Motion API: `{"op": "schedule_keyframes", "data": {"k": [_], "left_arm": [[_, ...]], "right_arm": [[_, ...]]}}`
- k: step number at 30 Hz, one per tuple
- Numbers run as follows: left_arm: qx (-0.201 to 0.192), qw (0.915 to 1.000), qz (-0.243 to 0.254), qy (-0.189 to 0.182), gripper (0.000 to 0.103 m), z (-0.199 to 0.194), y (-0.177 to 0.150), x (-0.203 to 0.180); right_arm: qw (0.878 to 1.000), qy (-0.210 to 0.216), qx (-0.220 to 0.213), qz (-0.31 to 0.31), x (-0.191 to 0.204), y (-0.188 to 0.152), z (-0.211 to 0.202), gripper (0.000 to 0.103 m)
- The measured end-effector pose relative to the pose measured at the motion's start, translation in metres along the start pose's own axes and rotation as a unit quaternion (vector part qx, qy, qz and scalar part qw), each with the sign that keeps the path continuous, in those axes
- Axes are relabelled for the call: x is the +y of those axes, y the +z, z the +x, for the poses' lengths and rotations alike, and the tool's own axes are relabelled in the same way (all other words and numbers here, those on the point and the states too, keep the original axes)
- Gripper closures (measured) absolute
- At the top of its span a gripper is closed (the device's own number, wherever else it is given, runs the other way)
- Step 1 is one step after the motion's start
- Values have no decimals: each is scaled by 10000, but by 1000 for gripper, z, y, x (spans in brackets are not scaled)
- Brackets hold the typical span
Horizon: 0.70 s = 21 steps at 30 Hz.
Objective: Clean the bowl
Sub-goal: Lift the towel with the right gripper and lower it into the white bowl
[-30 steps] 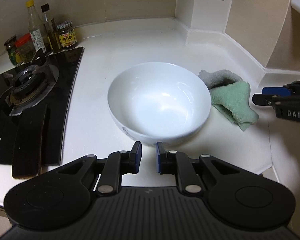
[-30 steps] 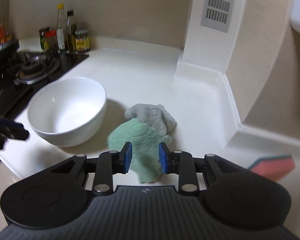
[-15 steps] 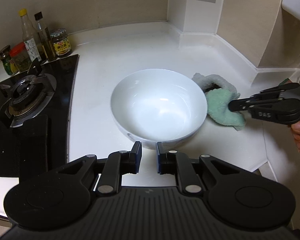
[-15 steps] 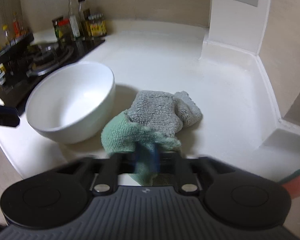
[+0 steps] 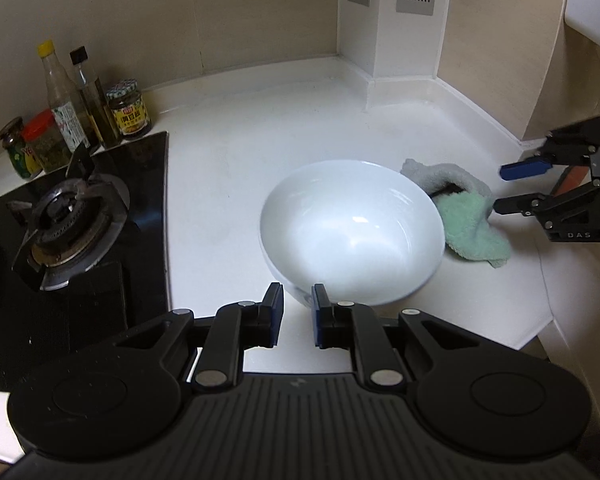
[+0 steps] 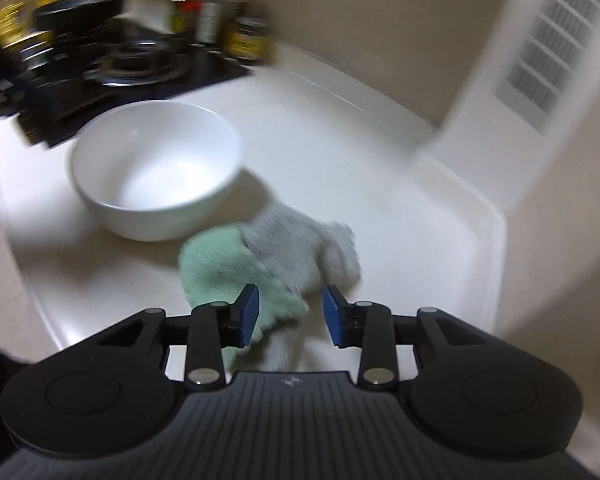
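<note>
White porcelain, the bowl [image 5: 352, 232] sits upright on the pale countertop [image 5: 236, 168], and I place everything else against it. Just to its right, touching or nearly touching its wall, lies a crumpled cloth [image 5: 468, 220], grey on the far fold and mint green on the near one. Left of the bowl the black glass hob [image 5: 140, 184] carries a gas burner [image 5: 66, 220], with a cluster of sauce bottles [image 5: 76, 104] and jars behind it against the wall. My left gripper [image 5: 296, 312] hovers at the bowl's near rim with its jaws parted and nothing between them; the pads seem just clear of the porcelain, though at this angle I can't be sure. My right gripper [image 6: 290, 314] is over the cloth on the side away from the bowl, its jaws opening wide; the green edge of the cloth lies between and beneath them, but the pads do not press on it. That view is smeared by motion blur, so finer detail is lost.
</note>
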<state>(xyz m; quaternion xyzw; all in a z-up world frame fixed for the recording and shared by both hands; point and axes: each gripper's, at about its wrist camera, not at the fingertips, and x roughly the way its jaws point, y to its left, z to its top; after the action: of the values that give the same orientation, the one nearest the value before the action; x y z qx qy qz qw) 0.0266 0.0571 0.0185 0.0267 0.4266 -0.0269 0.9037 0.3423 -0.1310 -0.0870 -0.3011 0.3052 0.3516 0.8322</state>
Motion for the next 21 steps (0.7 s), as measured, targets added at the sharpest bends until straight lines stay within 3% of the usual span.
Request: {"op": "schedule_keyframes", "data": {"k": [2,3,4,7,11,17,20,21], "left_arm": [[26,10000,-16,-7,88,2,0,2],[38,10000,-22,-4,88,3,-1,3],[53,10000,-37,5,88,3,-1,5],[71,9999,-118,43,88,3,-3,9],[20,9998,-170,75,88,2,-4,14],[-70,9999,-91,-85,88,1,-5,15],[-145,9998,9,-165,88,-1,-1,19],[-172,9997,19,-164,88,-2,0,22]], "right_arm": [[9990,226,132,-356,2,8,10,73],[9981,293,252,-479,4,11,15,77],[9966,317,395,-647,7,12,20,89],[9951,365,509,-761,15,13,18,98],[9978,329,534,233,-2,20,2,100],[9879,-7,314,1516,-39,26,-24,101],[9866,-111,699,1467,-41,35,-18,101],[9858,-219,584,1560,-41,35,-19,102]]}}
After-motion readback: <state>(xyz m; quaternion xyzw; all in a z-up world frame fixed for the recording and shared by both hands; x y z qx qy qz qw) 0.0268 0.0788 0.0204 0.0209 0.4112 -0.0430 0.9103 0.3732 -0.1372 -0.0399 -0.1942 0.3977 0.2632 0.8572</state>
